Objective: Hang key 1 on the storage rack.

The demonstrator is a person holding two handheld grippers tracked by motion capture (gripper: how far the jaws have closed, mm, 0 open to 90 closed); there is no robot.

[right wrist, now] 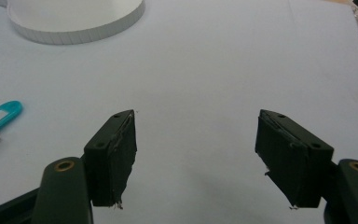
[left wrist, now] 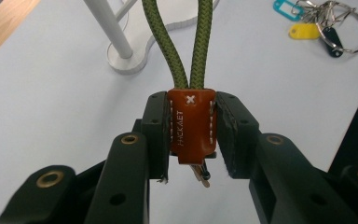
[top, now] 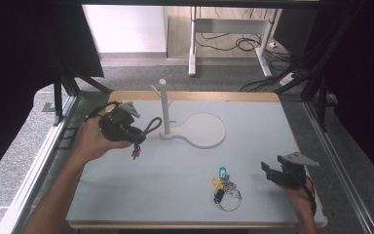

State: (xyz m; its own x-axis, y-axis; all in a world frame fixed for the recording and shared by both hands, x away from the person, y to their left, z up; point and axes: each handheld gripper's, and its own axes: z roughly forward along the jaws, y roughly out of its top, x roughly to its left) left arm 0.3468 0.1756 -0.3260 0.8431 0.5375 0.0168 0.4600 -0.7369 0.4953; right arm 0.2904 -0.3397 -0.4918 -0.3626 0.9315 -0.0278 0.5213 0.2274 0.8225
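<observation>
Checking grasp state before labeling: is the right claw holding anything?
No: in the right gripper view the right claw stands wide open, with only bare white table between its pads.

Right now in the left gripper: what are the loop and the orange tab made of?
Loop: looks like braided cord, olive green, matte; the woven diamond texture shows.
Orange tab: probably leather or a leather look-alike, smooth with a slight sheen; white stitching along its edges, a stitched cross and stamped lettering.
Left gripper is shut on the tab.
</observation>
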